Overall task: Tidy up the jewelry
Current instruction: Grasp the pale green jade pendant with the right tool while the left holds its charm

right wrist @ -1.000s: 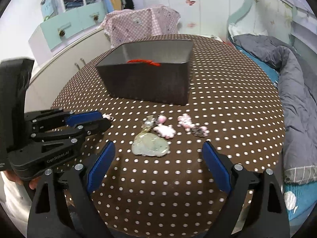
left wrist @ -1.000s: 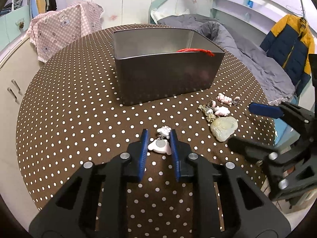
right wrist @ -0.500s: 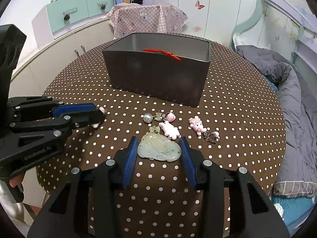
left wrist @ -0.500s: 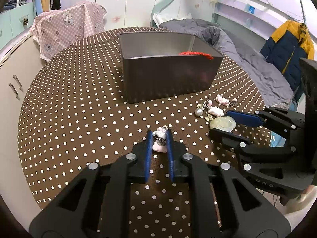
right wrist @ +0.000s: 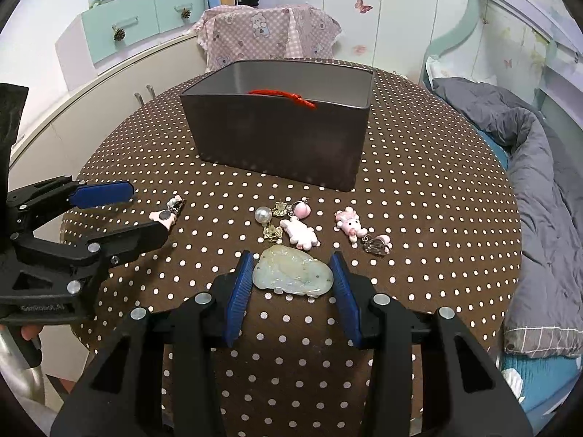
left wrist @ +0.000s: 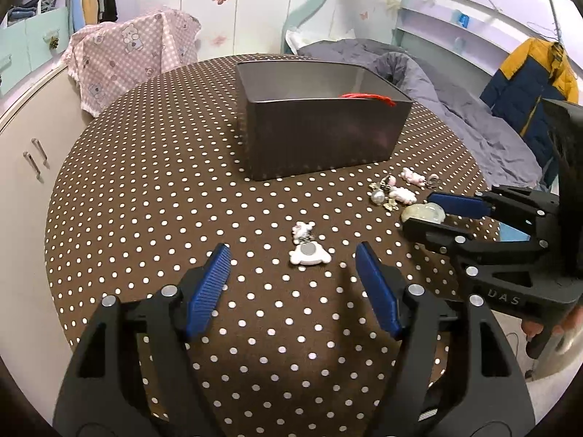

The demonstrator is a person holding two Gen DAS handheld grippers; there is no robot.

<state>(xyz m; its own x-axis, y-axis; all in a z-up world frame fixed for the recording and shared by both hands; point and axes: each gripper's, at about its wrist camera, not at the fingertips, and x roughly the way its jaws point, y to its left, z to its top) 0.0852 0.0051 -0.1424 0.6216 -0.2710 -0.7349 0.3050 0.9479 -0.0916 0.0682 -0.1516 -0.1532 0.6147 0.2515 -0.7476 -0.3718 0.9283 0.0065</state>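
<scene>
Bare dotted bench [left wrist: 153,196] lies open on the left, from the near edge to the grey box [left wrist: 320,145]. The box stands mid-bench as the one tall obstacle. Right of centre, small charms [right wrist: 302,231] crowd the cloth in front of it, with narrow gaps between. The right gripper [right wrist: 293,280] brackets the jade pendant [right wrist: 293,273], apparently just clear of it. The left gripper [left wrist: 293,287] stands wide behind the white charm [left wrist: 309,253].

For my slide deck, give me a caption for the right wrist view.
Right gripper brackets the pale green jade pendant on the polka-dot table, grey box behind.
</scene>
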